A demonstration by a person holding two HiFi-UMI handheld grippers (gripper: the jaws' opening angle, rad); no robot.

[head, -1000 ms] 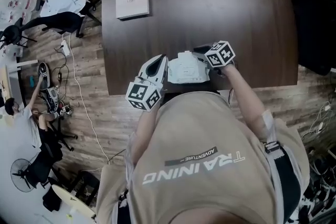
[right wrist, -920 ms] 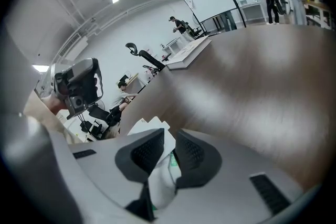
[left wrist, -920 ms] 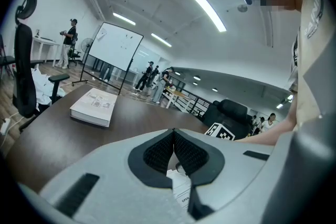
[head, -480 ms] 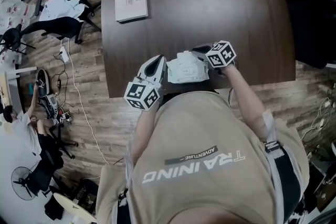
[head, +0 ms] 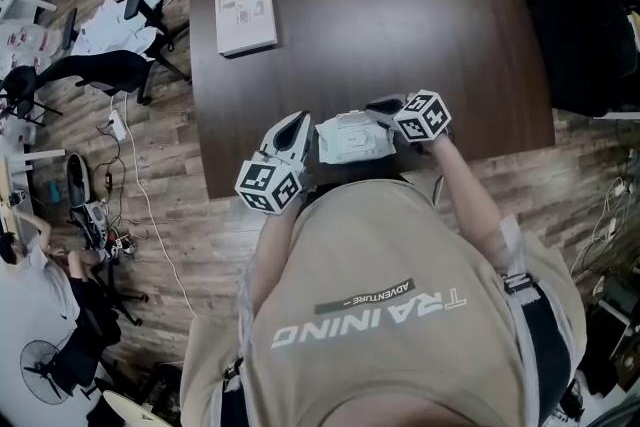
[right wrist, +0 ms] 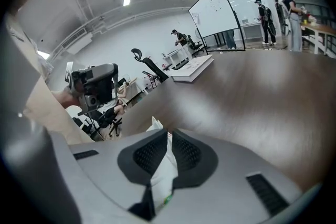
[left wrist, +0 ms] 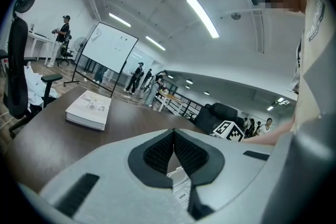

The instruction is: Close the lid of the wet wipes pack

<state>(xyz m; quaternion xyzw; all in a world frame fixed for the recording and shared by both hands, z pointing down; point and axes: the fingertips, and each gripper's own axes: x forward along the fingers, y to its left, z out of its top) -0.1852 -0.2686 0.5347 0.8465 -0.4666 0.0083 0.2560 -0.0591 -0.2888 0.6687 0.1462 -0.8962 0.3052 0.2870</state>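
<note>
Little has moved since 1 s ago: the head view has swung so the table [head: 400, 15] sits lower in frame, while the wet wipes pack [head: 350, 137] and both tools are still at the near edge w/ the pack btw them. The right gripper [right wrist: 168, 134] is clamped on the pack's white film, which runs up btw the pads and pokes out past the tips. The left gripper [left wrist: 173, 131] has its tips drawn together w/ nothing visibly pinched; the pack's top w/ an "OPEN" tab shows through the gap below. Can't tell from any view whether the lid is latched. Risks, as I judge them: the film is soft, so a tug from the right side could buckle or lift the pack and shift the lid out from under the left tips. Narrow closed tips could also skid off the flap, or press film instead of lid, leaving it unlatched. The pack is close to the table edge, so a shove toward the person could slide it off. Nothing blocks the work. A book [head: 245, 10] lies well apart at the far left corner; office chairs [head: 130, 65] and cables are on the floor at left.
</note>
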